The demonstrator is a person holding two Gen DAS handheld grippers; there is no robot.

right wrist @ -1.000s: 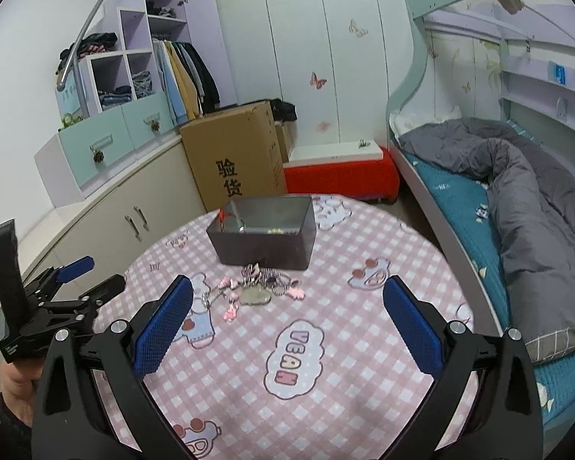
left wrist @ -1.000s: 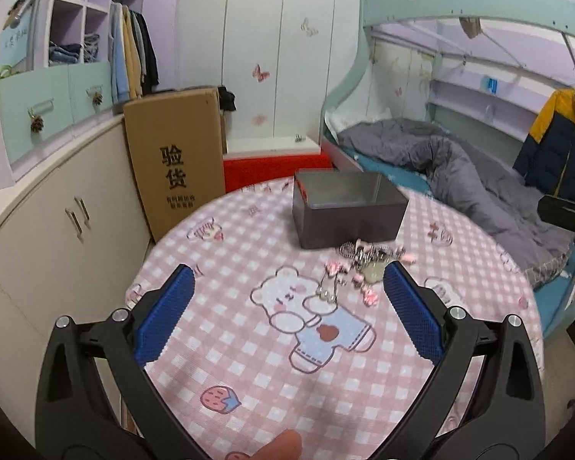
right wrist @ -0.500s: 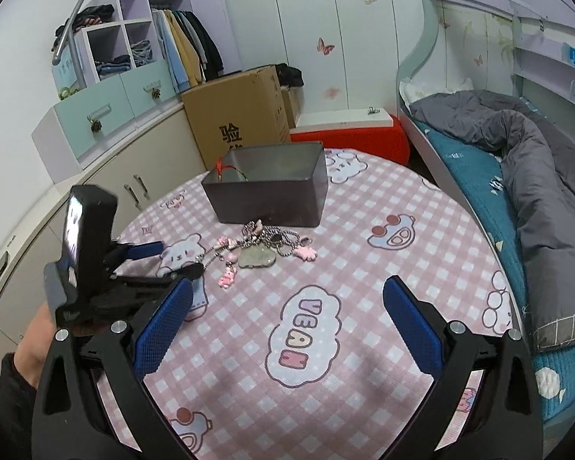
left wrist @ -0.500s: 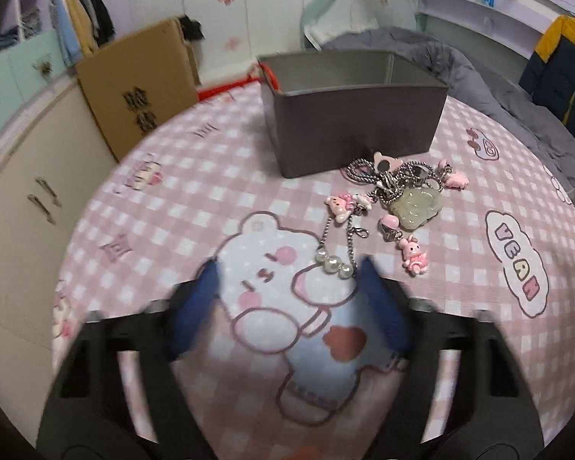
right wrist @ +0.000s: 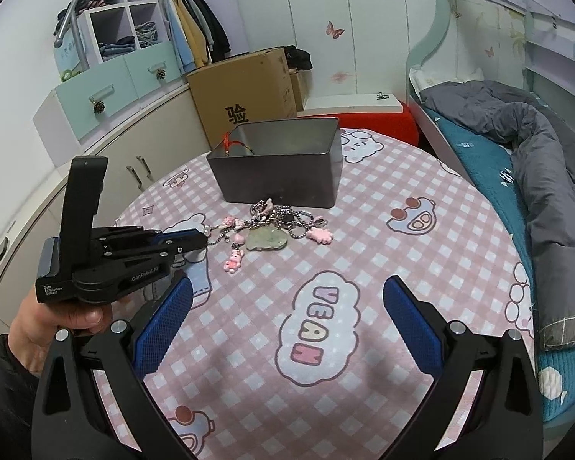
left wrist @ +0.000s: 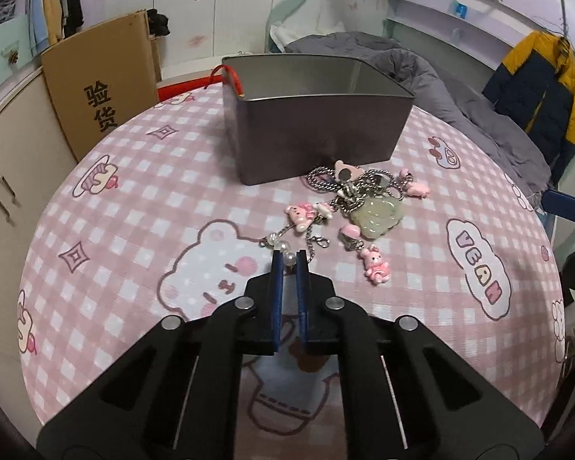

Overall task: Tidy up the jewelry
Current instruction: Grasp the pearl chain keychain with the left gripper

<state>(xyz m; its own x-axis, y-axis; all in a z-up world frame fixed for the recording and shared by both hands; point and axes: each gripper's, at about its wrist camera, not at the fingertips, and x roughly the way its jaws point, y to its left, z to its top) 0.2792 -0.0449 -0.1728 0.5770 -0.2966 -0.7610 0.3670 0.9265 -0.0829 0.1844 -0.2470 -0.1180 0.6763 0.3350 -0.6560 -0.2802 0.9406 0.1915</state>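
Left gripper [left wrist: 288, 258]: my blue pads are pressed nearly together, pinching the white pearl beads [left wrist: 283, 248] at the near-left end of the tangled silver chain jewelry with pink charms [left wrist: 358, 201]. That pile lies on the pink checked tablecloth [left wrist: 142, 191], just in front of the open grey metal tin [left wrist: 314, 115]. Right gripper [right wrist: 287, 322]: spread wide, hovering nearer, holding nothing.
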